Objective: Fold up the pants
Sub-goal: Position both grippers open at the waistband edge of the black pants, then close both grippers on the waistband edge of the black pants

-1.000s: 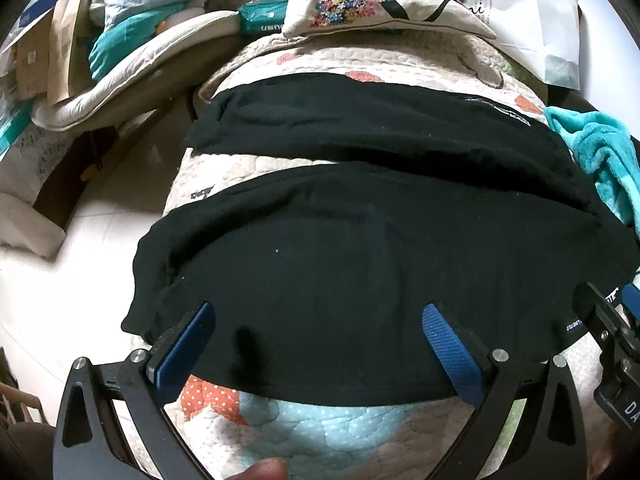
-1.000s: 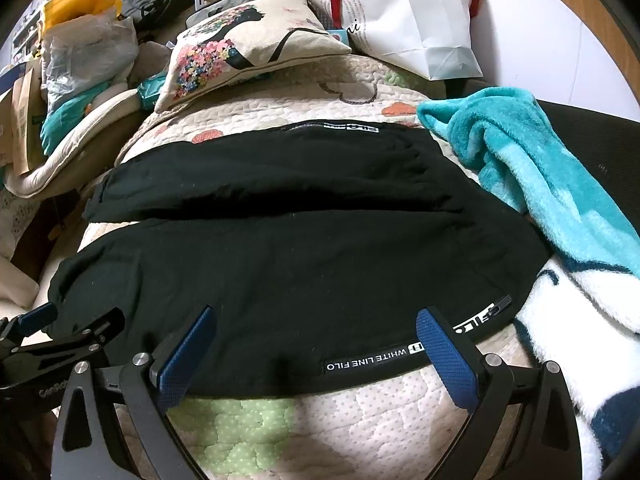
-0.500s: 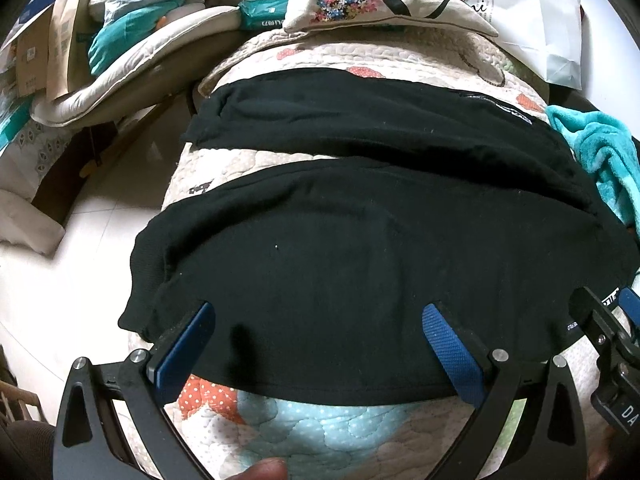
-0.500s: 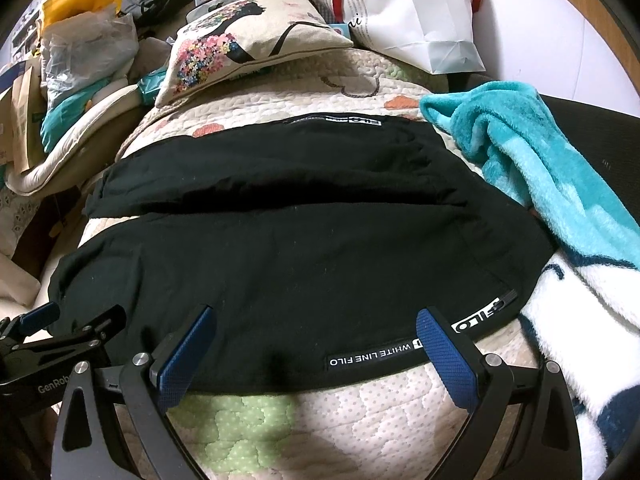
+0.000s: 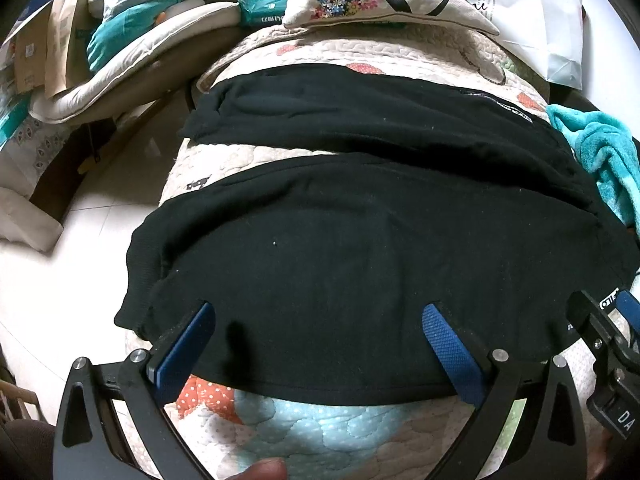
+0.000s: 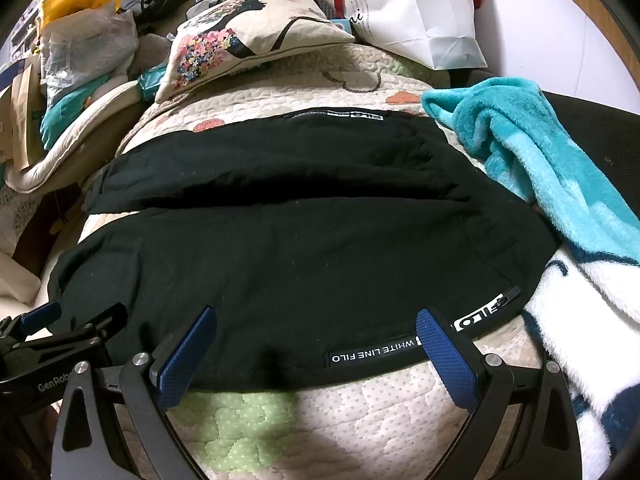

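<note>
Black pants (image 5: 352,248) lie spread flat across a quilted bed cover (image 5: 304,432), both legs running left to right; they also show in the right wrist view (image 6: 304,256). A white-lettered waistband (image 6: 376,352) sits at the near right edge. My left gripper (image 5: 318,322) is open, its blue pads over the near hem of the near leg. My right gripper (image 6: 316,328) is open over the near edge by the waistband. Neither holds cloth. Each gripper shows at the edge of the other's view.
A teal fleece blanket (image 6: 536,160) lies right of the pants. A floral pillow (image 6: 248,36) and a white paper bag (image 6: 412,12) sit beyond them. Cluttered bags and cushions (image 5: 120,40) and bare floor (image 5: 60,280) are to the left.
Both grippers have crept slightly forward and lower over the pants' near edge. Both stay open and the pants have not moved.
</note>
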`<control>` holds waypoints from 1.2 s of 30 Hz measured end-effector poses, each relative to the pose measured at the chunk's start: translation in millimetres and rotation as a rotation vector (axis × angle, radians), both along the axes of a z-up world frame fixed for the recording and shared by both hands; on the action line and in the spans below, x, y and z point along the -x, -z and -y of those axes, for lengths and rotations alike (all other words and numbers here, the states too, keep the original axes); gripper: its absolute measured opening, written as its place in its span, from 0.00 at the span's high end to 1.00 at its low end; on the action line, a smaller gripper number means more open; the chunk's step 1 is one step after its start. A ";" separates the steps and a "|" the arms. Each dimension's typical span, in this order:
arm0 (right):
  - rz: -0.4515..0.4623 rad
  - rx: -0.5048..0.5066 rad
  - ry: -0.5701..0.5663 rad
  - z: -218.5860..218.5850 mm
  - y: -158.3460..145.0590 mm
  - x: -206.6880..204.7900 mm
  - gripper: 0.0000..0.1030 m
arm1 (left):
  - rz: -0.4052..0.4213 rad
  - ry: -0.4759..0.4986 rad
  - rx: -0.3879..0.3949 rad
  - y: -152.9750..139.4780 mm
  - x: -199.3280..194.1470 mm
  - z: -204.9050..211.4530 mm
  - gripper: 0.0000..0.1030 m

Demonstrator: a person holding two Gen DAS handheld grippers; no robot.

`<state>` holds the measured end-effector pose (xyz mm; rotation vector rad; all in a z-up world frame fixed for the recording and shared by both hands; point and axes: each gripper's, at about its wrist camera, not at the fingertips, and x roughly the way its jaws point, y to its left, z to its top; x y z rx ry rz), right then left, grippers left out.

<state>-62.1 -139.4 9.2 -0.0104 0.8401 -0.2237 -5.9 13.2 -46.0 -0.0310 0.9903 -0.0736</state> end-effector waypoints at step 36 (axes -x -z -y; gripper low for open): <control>0.061 0.043 -0.023 -5.1 -10.5 12.6 0.01 | 0.116 -0.004 0.111 -35.5 28.0 -26.3 0.06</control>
